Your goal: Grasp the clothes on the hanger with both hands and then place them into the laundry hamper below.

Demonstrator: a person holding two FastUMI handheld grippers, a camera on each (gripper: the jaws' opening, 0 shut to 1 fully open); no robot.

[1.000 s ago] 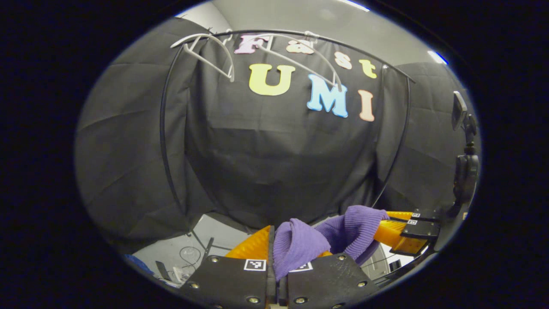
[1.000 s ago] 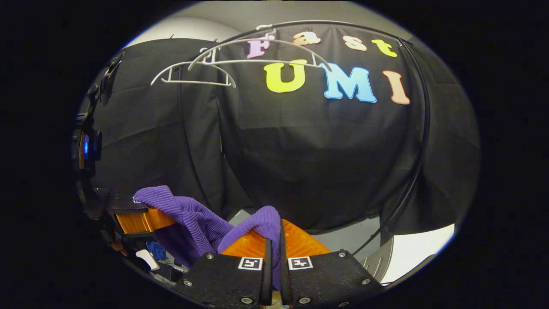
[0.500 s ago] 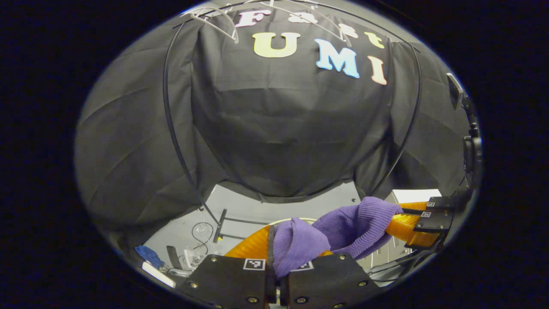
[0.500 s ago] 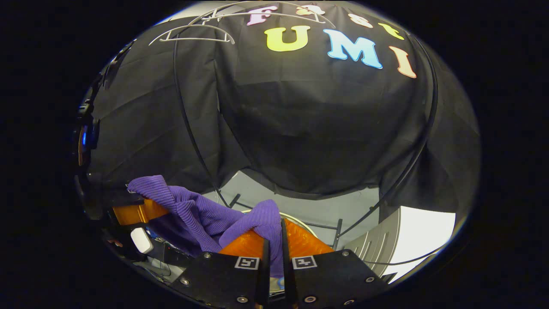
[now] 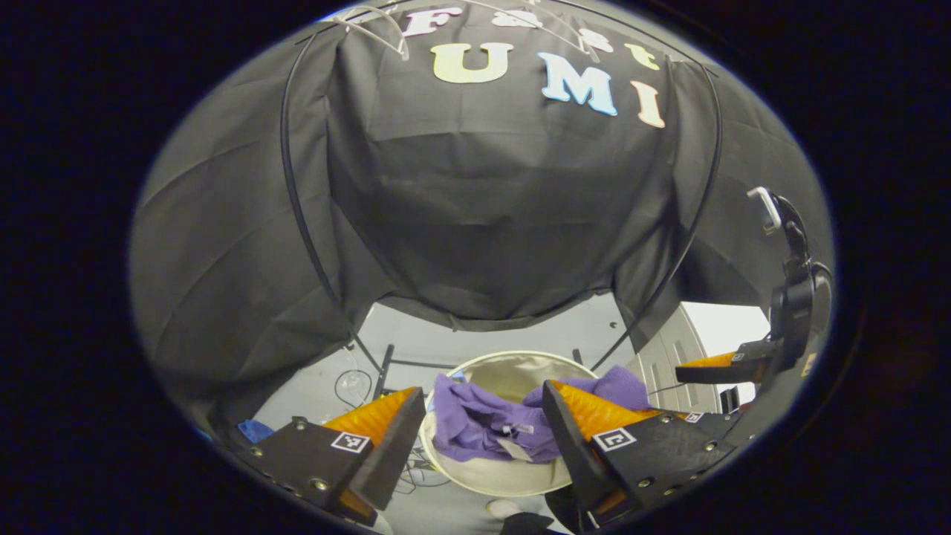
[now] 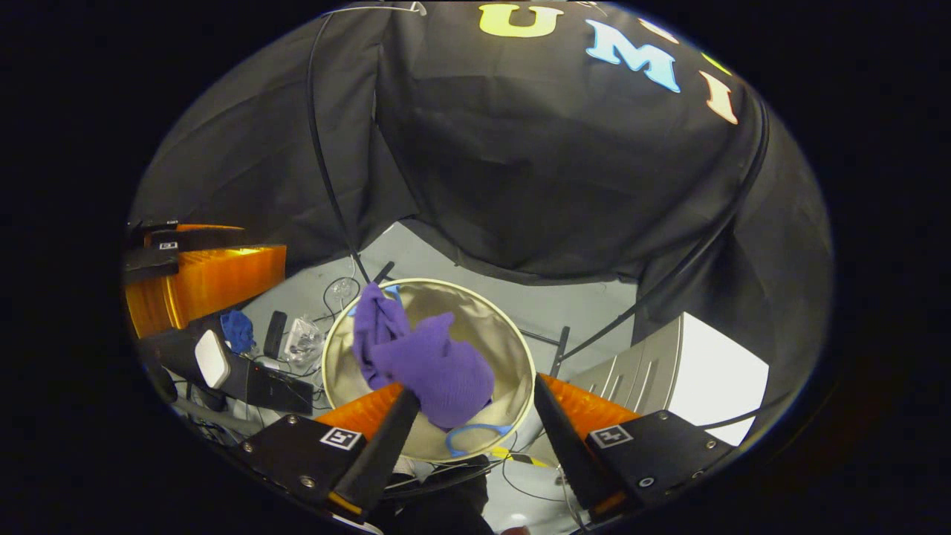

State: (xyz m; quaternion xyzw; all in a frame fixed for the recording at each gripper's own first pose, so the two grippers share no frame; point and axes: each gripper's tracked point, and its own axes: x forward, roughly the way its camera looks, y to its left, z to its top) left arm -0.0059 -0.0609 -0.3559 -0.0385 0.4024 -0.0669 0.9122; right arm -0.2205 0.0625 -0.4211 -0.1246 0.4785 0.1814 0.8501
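Note:
The purple knitted garment (image 6: 427, 364) lies crumpled inside the round cream laundry hamper (image 6: 522, 349) on the floor below. In the left gripper view the same garment (image 5: 475, 423) rests in the hamper (image 5: 513, 357). My left gripper (image 5: 483, 416) hangs open above it, nothing between its fingers. My right gripper (image 6: 472, 405) is also open over the hamper and holds nothing. The left gripper (image 6: 208, 279) appears at the left edge of the right gripper view, the right gripper (image 5: 724, 364) at the right of the left gripper view. Bare white hangers (image 5: 371, 22) hang on the rail above.
The black rack's curved poles (image 6: 327, 171) stand on either side of the hamper. Cables, a blue cloth (image 6: 238, 327) and small devices litter the floor to its left. A white slatted cabinet (image 6: 706, 379) stands to its right. A blue loop (image 6: 475, 432) lies in the hamper.
Both grippers came down and tilted toward the floor, then opened. The purple garment left their fingers and dropped into the hamper.

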